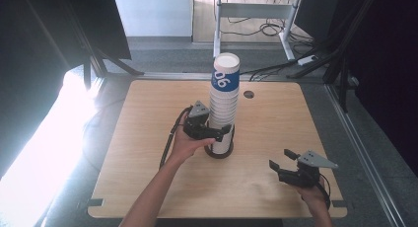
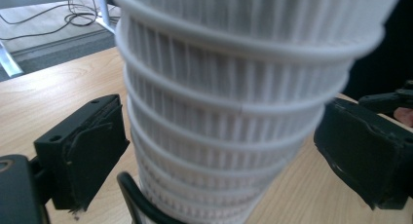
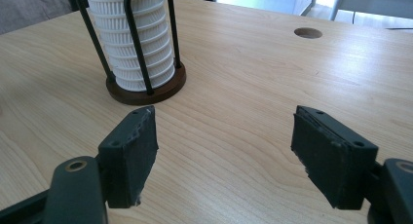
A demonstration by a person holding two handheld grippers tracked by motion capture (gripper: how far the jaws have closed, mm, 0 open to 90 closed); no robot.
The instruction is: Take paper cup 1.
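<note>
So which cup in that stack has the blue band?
The topmost cup of the stack: it carries a blue band with white numerals, while every cup nested below it shows only plain white ribbed rims.

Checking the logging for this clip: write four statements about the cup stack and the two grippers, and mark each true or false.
1. The stack of cups stands upright in a holder with a round brown base. True.
2. The left gripper has its jaws on either side of the stack. True.
3. The right gripper holds a cup. False: it is open over bare table.
4. The top cup is plain white. False: it bears a blue band.
</note>
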